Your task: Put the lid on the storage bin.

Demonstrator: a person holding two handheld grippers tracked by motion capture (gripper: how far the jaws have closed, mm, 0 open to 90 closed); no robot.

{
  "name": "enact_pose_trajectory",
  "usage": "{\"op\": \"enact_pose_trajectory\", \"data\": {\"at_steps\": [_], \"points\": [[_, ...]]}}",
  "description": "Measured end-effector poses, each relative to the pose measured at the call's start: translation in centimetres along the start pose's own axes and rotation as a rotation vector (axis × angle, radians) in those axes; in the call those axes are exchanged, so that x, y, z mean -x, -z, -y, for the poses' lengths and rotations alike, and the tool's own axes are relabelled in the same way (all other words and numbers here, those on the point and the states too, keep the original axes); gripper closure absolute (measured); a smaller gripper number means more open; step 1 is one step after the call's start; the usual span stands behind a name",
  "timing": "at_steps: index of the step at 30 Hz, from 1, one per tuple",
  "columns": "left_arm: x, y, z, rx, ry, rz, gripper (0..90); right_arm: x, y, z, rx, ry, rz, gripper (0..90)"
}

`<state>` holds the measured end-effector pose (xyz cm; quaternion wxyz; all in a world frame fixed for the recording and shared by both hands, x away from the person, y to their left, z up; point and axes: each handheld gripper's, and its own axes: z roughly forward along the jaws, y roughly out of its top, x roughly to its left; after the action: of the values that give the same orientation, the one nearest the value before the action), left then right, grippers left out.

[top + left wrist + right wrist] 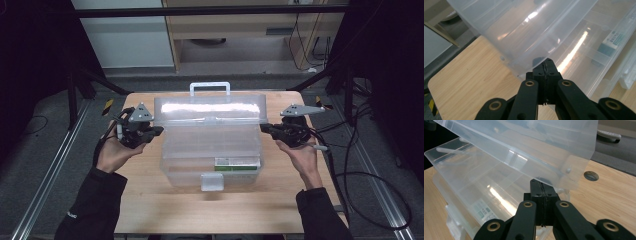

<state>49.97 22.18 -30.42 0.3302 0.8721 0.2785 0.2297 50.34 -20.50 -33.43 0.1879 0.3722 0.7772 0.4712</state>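
The box [212,150] lies between my grippers at mid-table, its lid [209,111] raised. My left gripper [154,131] has its jaws pressed together, tip at the lid's left end; my right gripper [266,128], jaws likewise together, meets the lid's right end. The table [150,210] lies underneath.

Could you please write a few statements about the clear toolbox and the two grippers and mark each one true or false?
1. The lid of the clear plastic toolbox is raised. True.
2. The left gripper has its jaws wide open. False: they are shut.
3. The right gripper is at the toolbox's right end. True.
4. The toolbox stands on the floor. False: it stands on the wooden table.
5. The white handle is on the lid's far edge. True.
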Motion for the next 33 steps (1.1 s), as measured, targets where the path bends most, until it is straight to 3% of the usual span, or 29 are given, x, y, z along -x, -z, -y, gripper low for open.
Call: {"op": "enact_pose_trajectory", "data": {"at_steps": [6,7,8,19,26,33], "points": [[0.1,-0.2,0.7,-0.002,0.006,0.003,89.3,-0.2,0.1,0.6,0.000,-0.001,0.009,90.0],[-0.1,-0.3,0.7,0.010,-0.012,0.004,89.3,-0.2,0.1,0.7,-0.003,0.001,0.013,90.0],[0.0,-0.2,0.9,-0.007,-0.001,0.004,89.3,-0.2,0.2,0.8,-0.001,0.000,0.014,90.0],[0.5,-0.5,2.2,-0.012,0.004,0.005,89.1,-0.5,0.4,2.0,-0.009,-0.007,0.013,90.0],[0.8,-0.7,3.2,-0.016,0.002,0.017,89.1,-0.7,0.7,3.0,-0.023,-0.010,0.043,90.0],[1.6,-1.1,4.3,-0.028,0.003,0.031,89.0,-0.9,0.9,4.2,-0.030,-0.009,0.029,90.0]]}}
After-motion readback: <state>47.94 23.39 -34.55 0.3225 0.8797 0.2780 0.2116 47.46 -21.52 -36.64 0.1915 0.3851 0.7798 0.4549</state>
